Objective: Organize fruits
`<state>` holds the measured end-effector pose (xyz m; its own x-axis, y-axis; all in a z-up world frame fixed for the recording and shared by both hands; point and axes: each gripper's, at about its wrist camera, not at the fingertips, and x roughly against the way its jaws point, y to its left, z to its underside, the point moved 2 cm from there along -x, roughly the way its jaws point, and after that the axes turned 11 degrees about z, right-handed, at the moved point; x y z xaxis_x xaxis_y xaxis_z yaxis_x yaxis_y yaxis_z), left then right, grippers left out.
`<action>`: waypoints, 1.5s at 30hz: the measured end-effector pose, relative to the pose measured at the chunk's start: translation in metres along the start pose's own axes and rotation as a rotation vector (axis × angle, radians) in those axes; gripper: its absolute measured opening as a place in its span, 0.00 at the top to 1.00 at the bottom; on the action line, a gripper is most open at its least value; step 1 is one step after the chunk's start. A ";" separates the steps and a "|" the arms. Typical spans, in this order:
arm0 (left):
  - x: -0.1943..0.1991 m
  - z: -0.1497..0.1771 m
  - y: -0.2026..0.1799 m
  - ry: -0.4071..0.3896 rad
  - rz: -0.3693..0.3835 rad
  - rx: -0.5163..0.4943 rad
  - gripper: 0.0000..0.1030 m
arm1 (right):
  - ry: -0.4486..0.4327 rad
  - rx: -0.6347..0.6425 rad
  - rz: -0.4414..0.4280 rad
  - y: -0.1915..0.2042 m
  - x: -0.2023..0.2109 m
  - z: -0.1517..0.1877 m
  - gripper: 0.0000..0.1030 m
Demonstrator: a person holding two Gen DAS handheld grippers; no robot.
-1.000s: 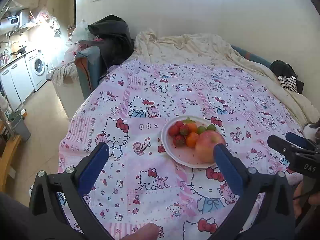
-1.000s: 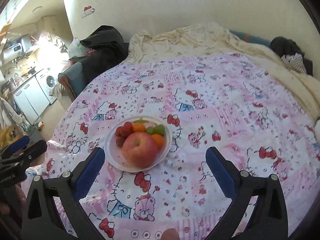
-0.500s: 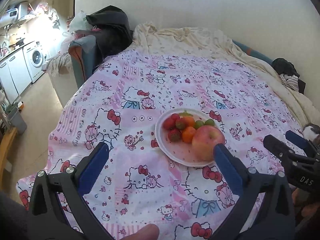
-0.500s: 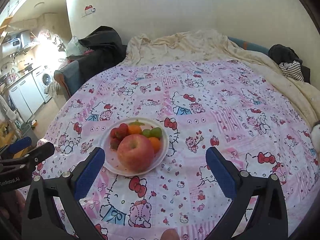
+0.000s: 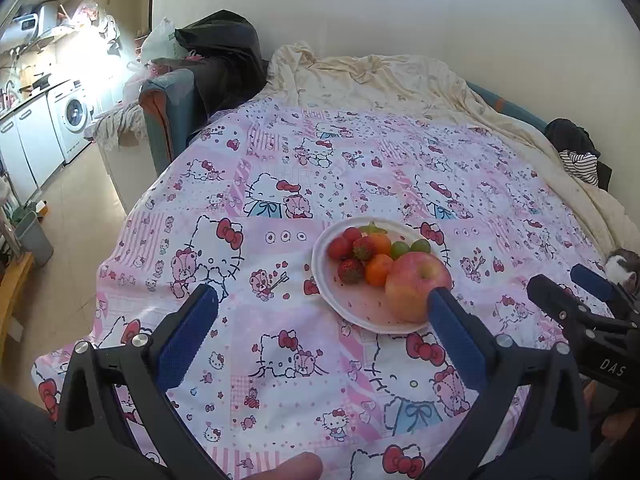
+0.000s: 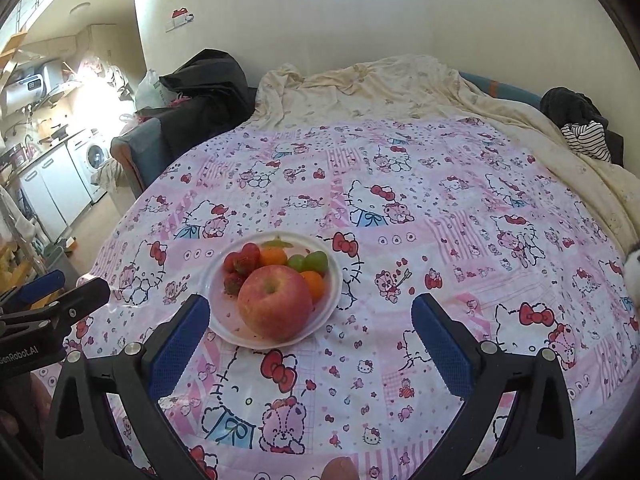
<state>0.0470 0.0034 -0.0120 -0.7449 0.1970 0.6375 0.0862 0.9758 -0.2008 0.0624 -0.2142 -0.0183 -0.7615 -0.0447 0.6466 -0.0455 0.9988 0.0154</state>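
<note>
Both grippers have drifted closer to the fruit, which sits larger in each view than a second ago.

From the left wrist, the left gripper (image 5: 320,312) is spread wide and holds nothing; the white plate (image 5: 352,308) lies at about 1 o'clock from its gap, on the pink cartoon bedspread (image 5: 280,184). The apple (image 5: 416,284) rests at the plate's 4 o'clock edge, just behind the blue pad of one finger (image 5: 456,336).

From the right wrist, the right gripper (image 6: 310,316) is also wide and empty. Here the plate (image 6: 218,320) lies at 11 o'clock, with strawberries (image 6: 240,264), oranges (image 6: 274,257) and green grapes (image 6: 308,261) behind the apple (image 6: 275,302).
</note>
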 end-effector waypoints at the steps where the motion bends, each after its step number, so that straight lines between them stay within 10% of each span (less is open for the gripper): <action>1: 0.000 0.000 0.000 0.002 0.001 -0.001 0.00 | -0.001 -0.001 0.002 0.000 0.000 0.000 0.00; 45: -0.001 0.003 0.001 0.019 0.004 0.016 0.00 | 0.016 -0.026 -0.013 -0.008 -0.005 0.001 0.00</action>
<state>0.0464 0.0038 -0.0151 -0.7319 0.2029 0.6505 0.0784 0.9734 -0.2154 0.0655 -0.2222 -0.0227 -0.7505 -0.0576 0.6583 -0.0382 0.9983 0.0438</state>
